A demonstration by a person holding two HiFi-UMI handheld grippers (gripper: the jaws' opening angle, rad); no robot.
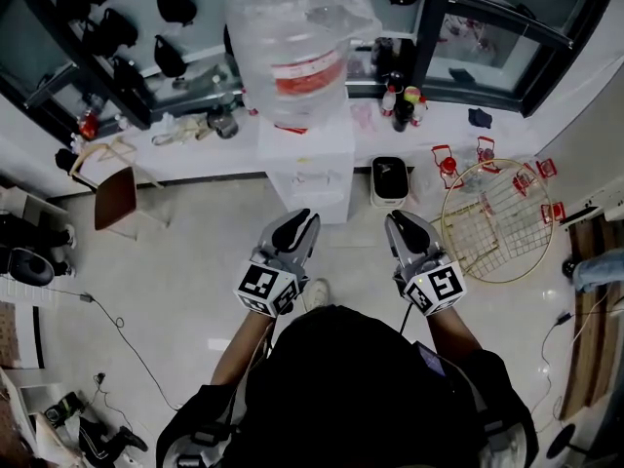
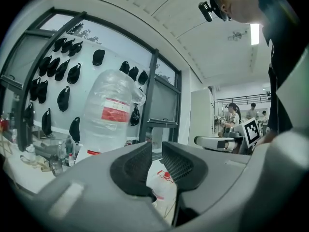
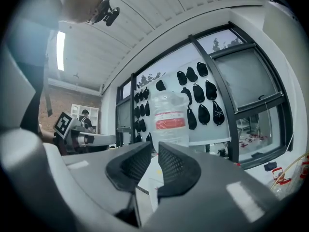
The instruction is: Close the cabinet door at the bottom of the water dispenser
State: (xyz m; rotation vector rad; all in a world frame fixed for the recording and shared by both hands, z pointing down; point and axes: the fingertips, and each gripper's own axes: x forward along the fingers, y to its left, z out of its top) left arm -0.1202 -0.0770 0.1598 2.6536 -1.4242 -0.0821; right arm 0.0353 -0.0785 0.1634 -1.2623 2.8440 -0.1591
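Dark-clad person, seen from above, holds both grippers out level toward water dispenser (image 1: 307, 159), upright vs. back wall w/ big bottle (image 1: 292, 47) on top. Left gripper (image 1: 300, 216) is nearer, almost dead ahead of cabinet door (image 1: 320, 201), low on unit's front. Right gripper (image 1: 398, 218) sits off to door's right. Door looks flush w/ front, prob. already shut, tho view is steep. Both prs of jaws stand at a narrow slit, nothing btw them, touching nothing.

Bare floor (image 1: 348, 240) is left open before the water dispenser (image 1: 310, 169) — flanked by a chair (image 1: 117, 198) and wire rack (image 1: 492, 220)
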